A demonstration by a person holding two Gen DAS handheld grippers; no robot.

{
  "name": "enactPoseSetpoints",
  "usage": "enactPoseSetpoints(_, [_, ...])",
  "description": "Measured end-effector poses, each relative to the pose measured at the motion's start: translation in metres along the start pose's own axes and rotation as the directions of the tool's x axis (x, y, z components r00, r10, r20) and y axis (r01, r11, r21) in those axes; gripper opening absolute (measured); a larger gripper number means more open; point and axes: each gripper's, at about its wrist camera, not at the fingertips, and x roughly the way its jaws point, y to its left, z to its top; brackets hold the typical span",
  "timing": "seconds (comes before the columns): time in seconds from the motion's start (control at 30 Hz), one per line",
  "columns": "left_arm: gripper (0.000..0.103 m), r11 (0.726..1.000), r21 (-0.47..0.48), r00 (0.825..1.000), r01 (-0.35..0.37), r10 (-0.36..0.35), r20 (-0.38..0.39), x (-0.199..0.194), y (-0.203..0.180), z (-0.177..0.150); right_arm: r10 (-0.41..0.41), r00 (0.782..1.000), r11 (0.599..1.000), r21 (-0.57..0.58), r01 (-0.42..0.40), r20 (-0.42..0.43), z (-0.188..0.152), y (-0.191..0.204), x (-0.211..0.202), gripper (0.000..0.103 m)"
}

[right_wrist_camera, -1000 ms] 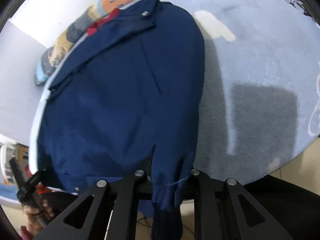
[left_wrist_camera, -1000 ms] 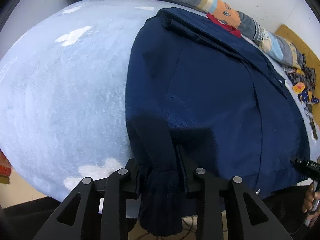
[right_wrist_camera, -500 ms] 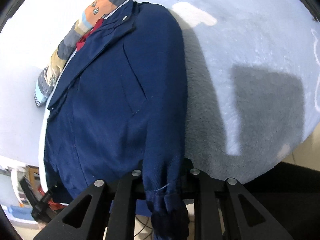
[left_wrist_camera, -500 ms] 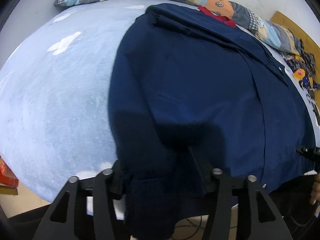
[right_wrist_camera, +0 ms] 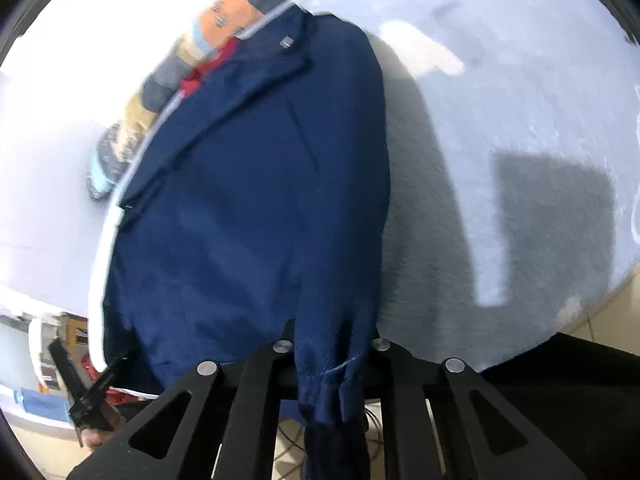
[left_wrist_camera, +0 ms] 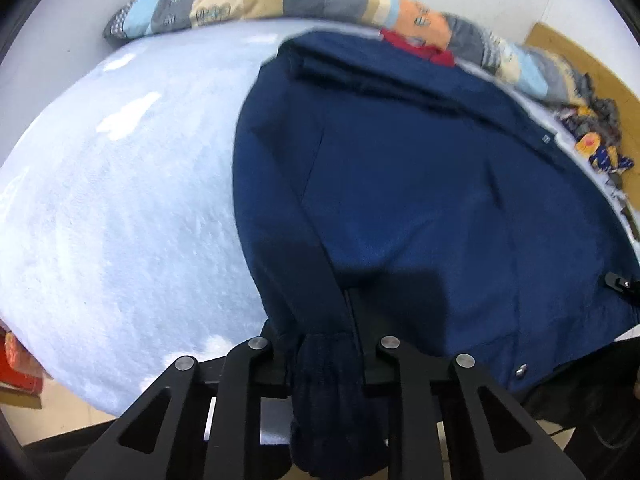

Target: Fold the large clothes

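Between the pads of each tool, left gripper (left_wrist_camera: 325, 360) and right gripper (right_wrist_camera: 332, 364) stay pinched on a sleeve cuff, jacket (left_wrist_camera: 420, 200) ahead on the bed (left_wrist_camera: 120, 200), sleeves drawn straighter, ready for folding inward.

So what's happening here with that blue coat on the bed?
A person is folding a navy jacket spread on a pale blue blanket, using two hand-held grippers. The left gripper is clamped on one sleeve cuff, and the right gripper is clamped on the other sleeve. Both cuffs are at the near edge of the bed; the body lies flat, collar toward a patchwork quilt.
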Motion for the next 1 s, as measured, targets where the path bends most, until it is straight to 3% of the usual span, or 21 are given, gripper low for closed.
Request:
enactPoseSetpoints(0.17, [0.018, 0.998, 0.0, 0.99, 0.069, -0.069, 0.127, -0.028, -0.001, 0.001, 0.134, 0.982, 0.991, -0.048, -0.128, 0.131, 0.001, 0.014, -0.034, 0.008])
enactPoseSetpoints(0.43, [0.018, 0.982, -0.072, 0.954, 0.175, -0.152, 0.257, -0.061, 0.022, -0.006, 0.298, 0.935, 0.954, -0.079, -0.288, 0.191, 0.003, 0.018, -0.068, 0.008])
enactPoseSetpoints(0.7, [0.018, 0.966, -0.108, 0.939, 0.234, -0.196, 0.282, -0.09, 0.034, -0.026, 0.354, 0.916, 0.935, -0.059, -0.349, 0.191, 0.005, 0.011, -0.087, 0.008])
enactPoseSetpoints(1.0, [0.019, 0.96, -0.124, 0.927, 0.249, -0.199, 0.318, -0.125, 0.044, -0.027, 0.389, 0.895, 0.921, -0.06, -0.385, 0.218, 0.008, 0.004, -0.111, 0.008])
